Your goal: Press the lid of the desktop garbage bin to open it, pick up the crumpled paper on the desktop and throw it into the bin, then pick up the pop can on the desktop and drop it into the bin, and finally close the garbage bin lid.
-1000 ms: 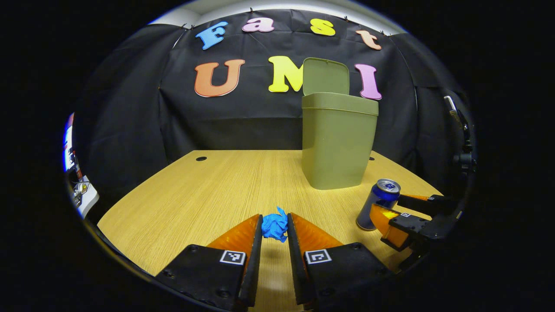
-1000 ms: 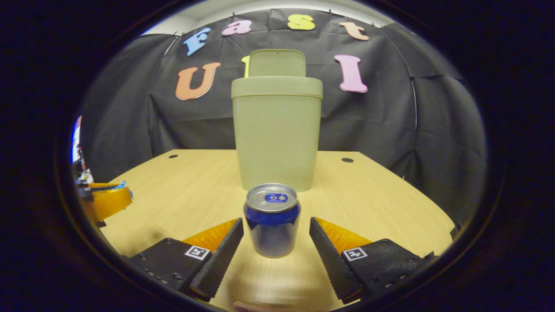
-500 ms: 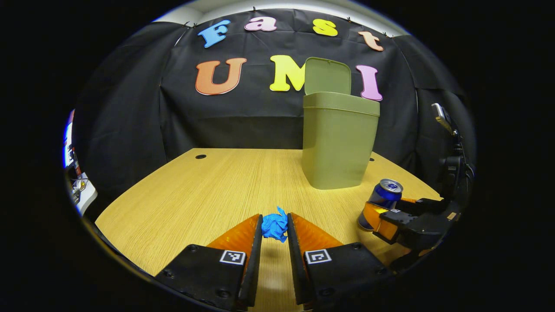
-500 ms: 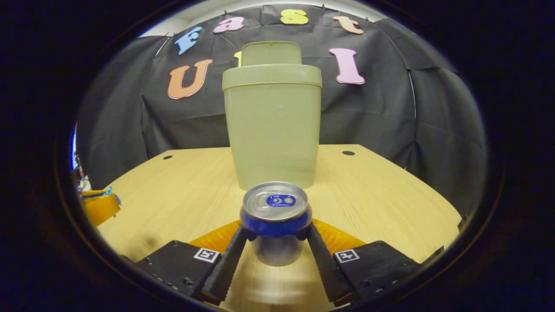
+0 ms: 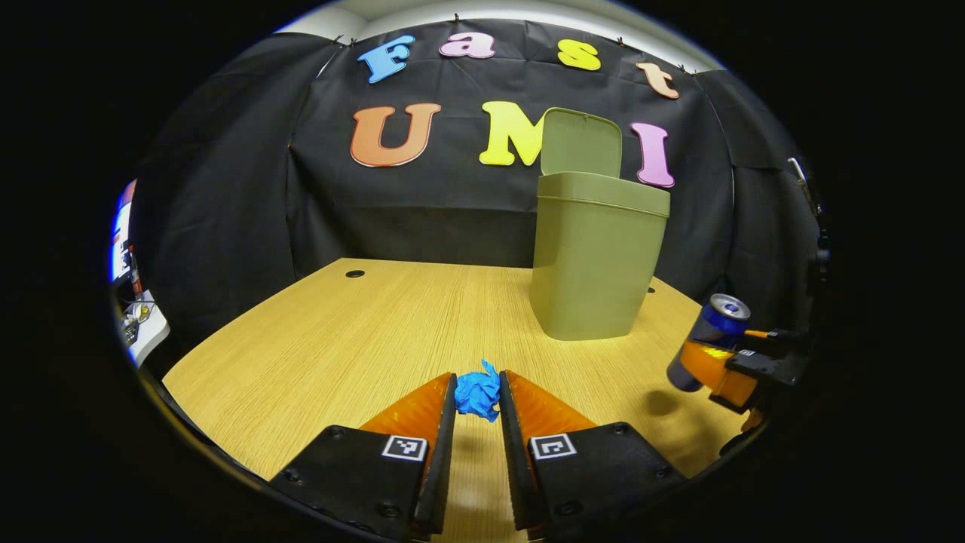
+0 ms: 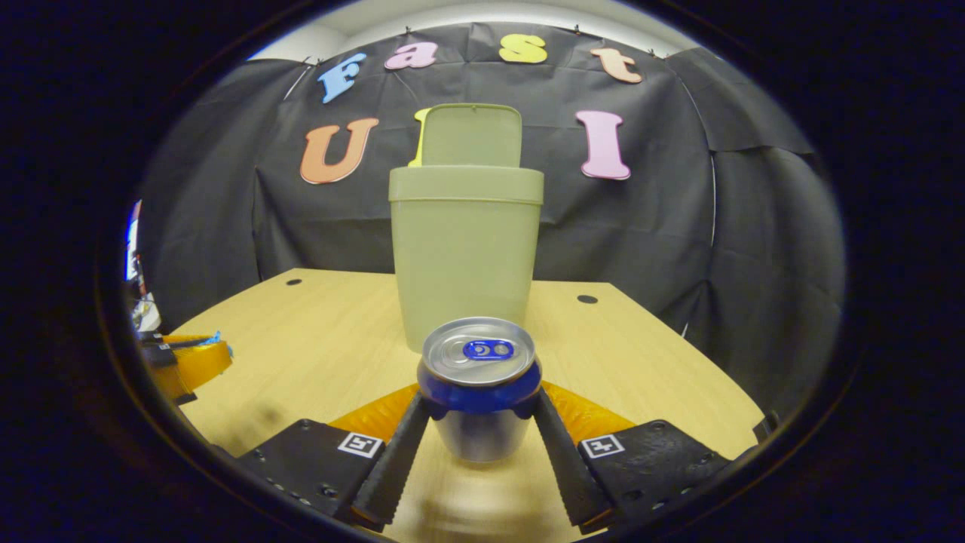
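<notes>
The olive garbage bin stands at the back of the wooden desktop with its lid up. My left gripper is shut on the blue crumpled paper, held just over the table. In the right gripper view, my right gripper is shut on the blue and silver pop can, which hangs above the table in front of the bin. The left gripper view shows that can lifted at the far right, its shadow on the wood below.
The wooden desktop has small round holes near its back corners. Black cloth walls close in the back and sides. A white device sits off the table's left edge.
The right gripper closed on the can and lifted it off the table, drawing back from the bin. The left gripper kept hold of the paper and rose slightly.
</notes>
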Available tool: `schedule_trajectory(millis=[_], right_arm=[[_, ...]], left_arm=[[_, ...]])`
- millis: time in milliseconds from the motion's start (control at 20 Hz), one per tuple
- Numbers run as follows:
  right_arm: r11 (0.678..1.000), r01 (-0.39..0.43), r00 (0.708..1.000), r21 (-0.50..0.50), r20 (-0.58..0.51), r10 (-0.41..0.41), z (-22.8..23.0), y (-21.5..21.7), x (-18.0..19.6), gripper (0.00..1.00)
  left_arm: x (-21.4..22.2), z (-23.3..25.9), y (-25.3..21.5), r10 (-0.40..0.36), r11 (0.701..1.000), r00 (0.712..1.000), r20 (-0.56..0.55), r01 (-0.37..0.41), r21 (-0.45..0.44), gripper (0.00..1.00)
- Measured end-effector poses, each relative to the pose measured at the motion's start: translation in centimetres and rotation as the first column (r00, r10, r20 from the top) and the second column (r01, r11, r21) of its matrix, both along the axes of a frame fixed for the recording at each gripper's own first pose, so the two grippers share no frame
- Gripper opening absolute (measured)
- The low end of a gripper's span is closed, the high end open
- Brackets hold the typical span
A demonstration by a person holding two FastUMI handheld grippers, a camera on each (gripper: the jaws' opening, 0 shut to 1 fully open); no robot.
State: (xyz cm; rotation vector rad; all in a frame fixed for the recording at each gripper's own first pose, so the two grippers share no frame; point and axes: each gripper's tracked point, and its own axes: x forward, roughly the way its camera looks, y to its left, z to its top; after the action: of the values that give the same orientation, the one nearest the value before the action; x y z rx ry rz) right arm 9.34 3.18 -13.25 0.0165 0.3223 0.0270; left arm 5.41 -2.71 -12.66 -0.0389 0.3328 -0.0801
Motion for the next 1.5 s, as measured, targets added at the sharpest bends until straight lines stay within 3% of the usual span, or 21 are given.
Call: schedule_trajectory(millis=[200, 550, 750, 950, 1150, 1300, 1500], right_arm=[[1.000, -0.025, 0.999, 0.018, 0.028, 0.025, 3.3, -0.9, -0.3, 0.82], [0.999, -0.047, 0.999, 0.017, 0.023, 0.047, 5.1, -2.1, 0.6, 0.82], [0.998, -0.063, 0.998, -0.020, -0.012, 0.063, 4.3, -3.4, 0.9, 0.80], [0.998, -0.065, 0.997, 0.017, -0.029, 0.065, 4.2, -4.6, 1.7, 0.82], [0.994, -0.102, 0.993, 0.031, -0.057, 0.103, 3.6, -4.8, 2.4, 0.80], [0.994, -0.098, 0.993, 0.040, -0.057, 0.100, 3.6, -5.2, 2.5, 0.80], [0.995, -0.088, 0.994, 0.051, -0.066, 0.091, 3.2, -6.7, 3.3, 0.82]], left_arm=[[2.3, 3.1, -0.4, -0.008, 1.000, 1.000, 0.012, 0.009, -0.018, 0.36], [8.4, 13.4, -4.2, -0.084, 0.996, 0.988, 0.126, 0.084, 0.009, 0.36], [12.9, 18.3, -8.5, -0.154, 0.988, 0.973, 0.169, 0.153, 0.022, 0.36], [17.2, 21.9, -13.0, -0.215, 0.976, 0.954, 0.211, 0.214, 0.028, 0.35], [21.5, 23.7, -17.4, -0.263, 0.964, 0.937, 0.232, 0.267, 0.015, 0.35], [24.1, 23.4, -19.7, -0.275, 0.958, 0.936, 0.219, 0.286, -0.019, 0.35], [26.1, 22.0, -20.9, -0.277, 0.959, 0.940, 0.199, 0.282, 0.006, 0.35]])
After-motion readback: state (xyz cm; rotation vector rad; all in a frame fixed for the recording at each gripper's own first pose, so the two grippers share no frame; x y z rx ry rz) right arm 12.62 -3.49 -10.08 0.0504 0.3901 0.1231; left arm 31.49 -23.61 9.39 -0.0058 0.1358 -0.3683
